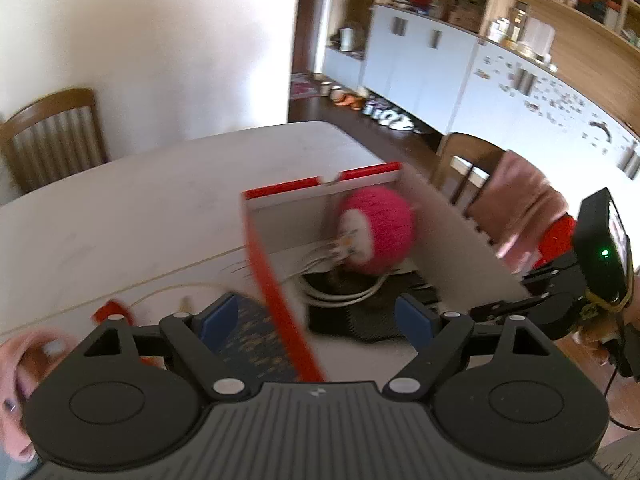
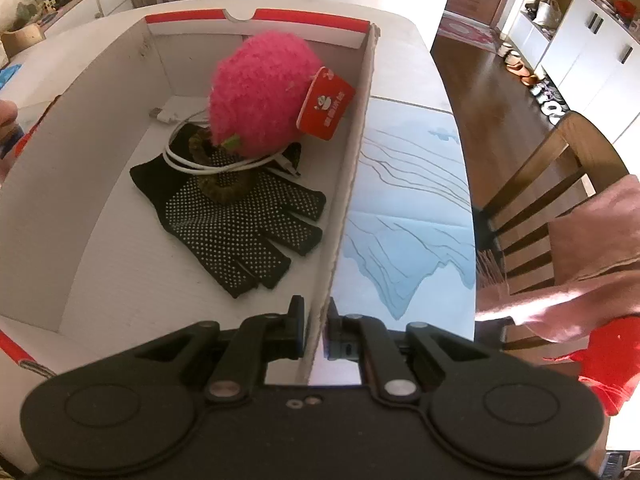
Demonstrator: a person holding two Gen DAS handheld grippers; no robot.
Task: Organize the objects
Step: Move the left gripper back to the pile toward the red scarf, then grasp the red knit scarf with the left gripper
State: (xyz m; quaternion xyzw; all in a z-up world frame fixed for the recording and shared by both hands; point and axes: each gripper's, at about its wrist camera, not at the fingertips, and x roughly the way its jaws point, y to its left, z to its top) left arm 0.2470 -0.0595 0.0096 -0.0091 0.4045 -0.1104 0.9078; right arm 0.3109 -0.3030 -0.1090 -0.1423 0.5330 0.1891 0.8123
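A white cardboard box with red rim (image 2: 256, 16) stands on the table; it also shows in the left wrist view (image 1: 280, 308). Inside lie a fluffy pink plush (image 2: 260, 96) with a red tag (image 2: 326, 104), a black dotted glove (image 2: 240, 224) and a coiled white cable (image 2: 188, 162). My right gripper (image 2: 316, 330) is shut on the box's right wall (image 2: 352, 168), one finger inside, one outside. My left gripper (image 1: 316, 316) is open, straddling the box's left wall, with the pink plush (image 1: 376, 228) ahead. A dark patterned cloth (image 1: 256, 340) lies by its left finger.
The white table (image 1: 140, 208) carries a blue-lined paper (image 2: 408, 216) right of the box. Wooden chairs (image 2: 552, 184) stand around it, one also shows in the left wrist view (image 1: 52, 132). White cabinets (image 1: 440, 68) line the far wall. A red item (image 1: 110, 312) lies near my left hand.
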